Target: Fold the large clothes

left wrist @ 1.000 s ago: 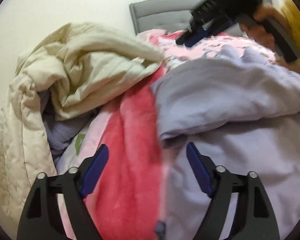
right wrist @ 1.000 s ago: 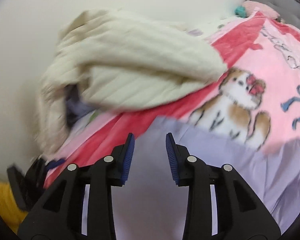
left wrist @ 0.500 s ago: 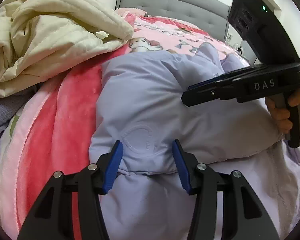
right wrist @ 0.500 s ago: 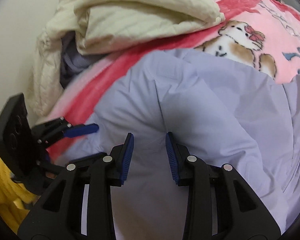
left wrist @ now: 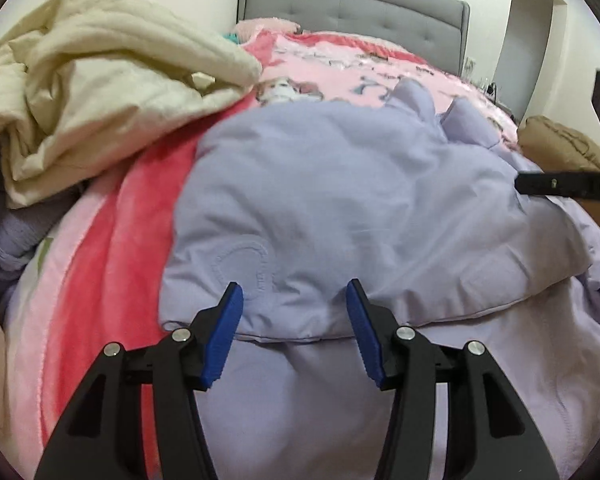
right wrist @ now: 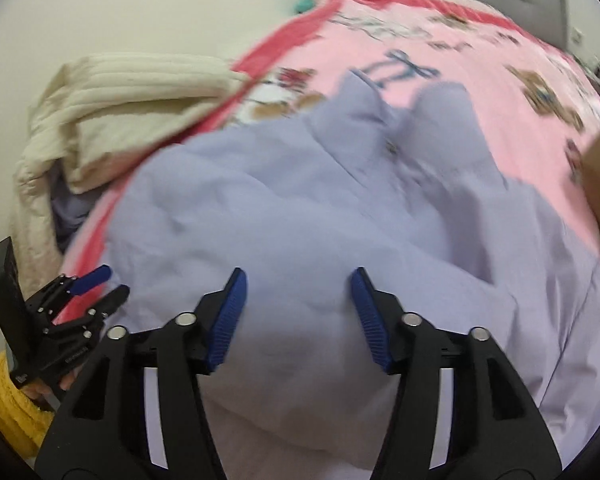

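Your left claw [left wrist: 294,332] open over purple jacket [left wrist: 360,200] on bed. Your right claw [right wrist: 296,316] opening, nothing gripped.

The right gripper [left wrist: 560,186] is cut off at the frame edge; the pink blanket [right wrist: 480,92] is motion-blurred.

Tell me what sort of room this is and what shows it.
Most likely a bedroom. A grey tufted headboard stands against the wall, a pink patterned blanket covers the bed, and a cream quilt is heaped beside the lilac padded garment spread on it.
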The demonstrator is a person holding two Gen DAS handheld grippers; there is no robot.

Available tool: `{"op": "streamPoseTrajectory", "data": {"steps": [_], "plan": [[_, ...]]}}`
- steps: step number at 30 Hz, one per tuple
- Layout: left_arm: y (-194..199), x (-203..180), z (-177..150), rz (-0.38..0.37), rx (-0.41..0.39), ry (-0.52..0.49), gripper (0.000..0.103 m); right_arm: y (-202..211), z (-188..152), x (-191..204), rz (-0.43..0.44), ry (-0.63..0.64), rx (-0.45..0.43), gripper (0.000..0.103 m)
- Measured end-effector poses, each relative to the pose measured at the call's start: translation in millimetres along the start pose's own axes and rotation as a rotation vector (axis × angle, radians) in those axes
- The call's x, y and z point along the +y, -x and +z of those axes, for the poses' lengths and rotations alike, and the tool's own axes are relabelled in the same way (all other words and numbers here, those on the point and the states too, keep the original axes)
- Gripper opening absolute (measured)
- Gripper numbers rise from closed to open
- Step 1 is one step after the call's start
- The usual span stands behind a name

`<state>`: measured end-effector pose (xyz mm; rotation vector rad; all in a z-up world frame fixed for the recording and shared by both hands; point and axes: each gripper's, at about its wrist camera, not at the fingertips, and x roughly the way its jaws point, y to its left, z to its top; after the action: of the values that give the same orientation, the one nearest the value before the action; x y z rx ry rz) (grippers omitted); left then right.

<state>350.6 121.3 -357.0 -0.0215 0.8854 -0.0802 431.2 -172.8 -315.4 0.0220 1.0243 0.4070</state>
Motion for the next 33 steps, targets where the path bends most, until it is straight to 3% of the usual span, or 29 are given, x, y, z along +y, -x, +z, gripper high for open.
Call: {"op": "streamPoseTrajectory", "data": {"steps": [5,9,12,14,16,18,23,26,30,33], "plan": [[-14,-5,-1,0.016,0.034,-0.034,0.054,-30,-14,3,-0.038,0.079,0.011,0.040],[-8,-12,-2,0.054,0.044,-0.074,0.054,-33,-19,-4,-0.015,0.049,0.000,0.041],[19,-30,5,0.159,-0.041,-0.136,0.058,-19,-18,-4,-0.018,0.013,-0.031,0.042],[39,-47,8,0.187,-0.097,-0.188,0.063,7,-21,-10,-0.011,-0.059,-0.082,0.045],[62,-67,11,0.172,-0.156,-0.213,0.070,42,-33,-18,-0.025,-0.134,-0.160,0.061],[79,-94,15,0.099,-0.198,-0.235,0.078,80,-57,-31,-0.052,-0.218,-0.219,0.067],[90,-187,-11,-0.121,-0.161,-0.328,0.080,175,-164,-79,-0.275,-0.467,-0.227,0.067],[85,-250,-43,-0.224,-0.110,-0.447,0.082,235,-263,-115,-0.412,-0.721,-0.210,0.068],[88,-317,-82,-0.272,-0.123,-0.616,0.082,280,-359,-142,-0.605,-0.964,-0.188,0.069],[86,-343,-101,-0.302,-0.092,-0.669,0.082,298,-411,-154,-0.671,-1.075,-0.221,0.068]]}}
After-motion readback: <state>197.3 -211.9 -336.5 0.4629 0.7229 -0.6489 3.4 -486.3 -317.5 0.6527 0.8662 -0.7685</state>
